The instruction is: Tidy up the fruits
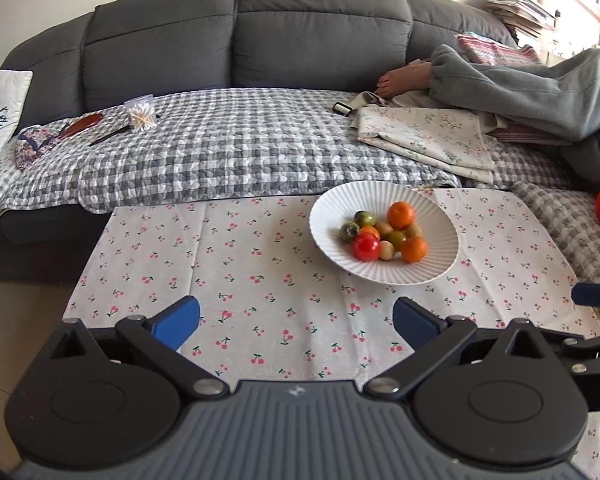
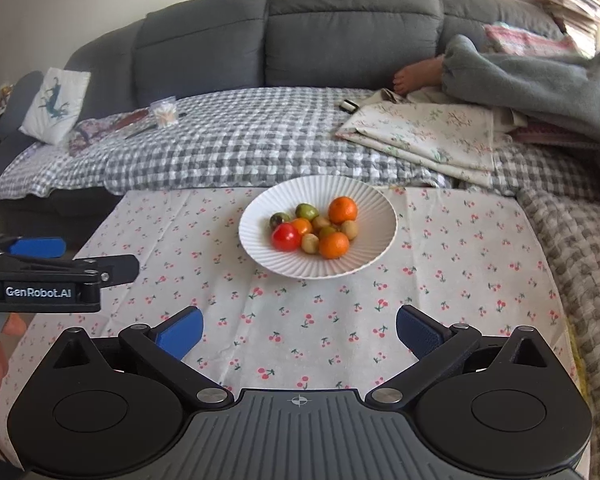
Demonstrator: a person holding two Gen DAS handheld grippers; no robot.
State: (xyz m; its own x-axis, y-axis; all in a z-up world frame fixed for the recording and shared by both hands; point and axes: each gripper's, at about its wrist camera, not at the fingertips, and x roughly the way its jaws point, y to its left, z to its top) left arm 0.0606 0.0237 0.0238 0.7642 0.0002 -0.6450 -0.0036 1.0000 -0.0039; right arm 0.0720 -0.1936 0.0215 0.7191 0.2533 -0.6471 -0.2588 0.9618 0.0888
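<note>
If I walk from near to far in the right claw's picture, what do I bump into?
Right claw → cherry-print cloth → white bowl of fruit → checked blanket → grey sofa back.

Fruit bowl on cherry-print cloth
White ribbed bowl w/ fruits sits near cloth's far edge, right of centre; left gripper wide open, empty, over near edge.

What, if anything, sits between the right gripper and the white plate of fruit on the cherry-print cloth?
Nothing visible. The right gripper is open and empty, and only bare cherry-print cloth lies between it and the white plate holding the fruit. The left gripper sits off to the side, clear of that path.
</note>
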